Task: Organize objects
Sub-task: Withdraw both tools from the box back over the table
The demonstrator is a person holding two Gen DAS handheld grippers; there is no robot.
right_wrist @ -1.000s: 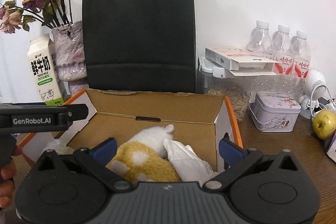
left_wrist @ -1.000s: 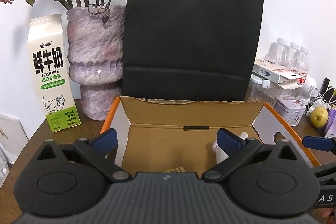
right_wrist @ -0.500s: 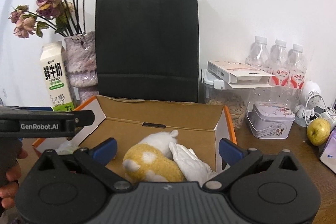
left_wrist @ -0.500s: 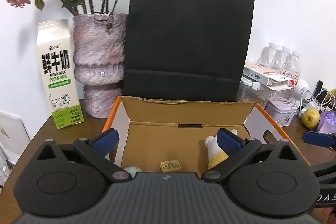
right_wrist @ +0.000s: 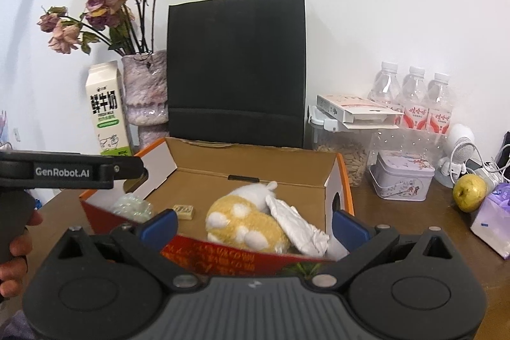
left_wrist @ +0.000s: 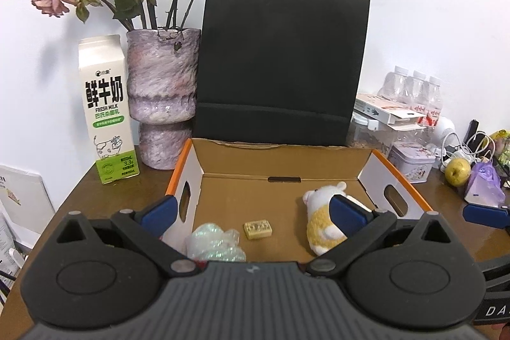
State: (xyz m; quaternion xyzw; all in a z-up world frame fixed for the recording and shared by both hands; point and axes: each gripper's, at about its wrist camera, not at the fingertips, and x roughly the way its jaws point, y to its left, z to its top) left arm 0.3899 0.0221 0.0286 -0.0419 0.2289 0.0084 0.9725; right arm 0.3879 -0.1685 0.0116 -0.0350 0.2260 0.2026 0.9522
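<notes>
Cardboard box (left_wrist: 280,158): seen open at centre frame in both views, orange-edged, on the wooden table (left_wrist: 79,199); more of its floor is revealed than one second ago, when only the far wall was shown in the left view.
Plush toy (left_wrist: 322,212): laid on the box floor at lower right of the left view, yellow and white; only its white head was visible earlier.
White cloth (right_wrist: 296,225): laid against the plush toy, right of it in the right view.
Small tan block (left_wrist: 258,228): seen on the box floor at lower centre, apart from the toy; hidden one second ago.
Crinkled plastic wrap (left_wrist: 216,244): found at the near left corner of the box, newly in view.
Left gripper (left_wrist: 251,209): held above the near edge of the box, jaws spread wide, nothing between them; it has been drawn back and raised.
Right gripper (right_wrist: 255,223): held over the near red wall of the box, jaws spread, nothing pinched; likewise drawn back.
Black paper bag (left_wrist: 280,66): stood upright behind the box, its handles now fully in frame.
Milk carton (left_wrist: 106,107): stood at left, beside the vase (left_wrist: 162,91).
</notes>
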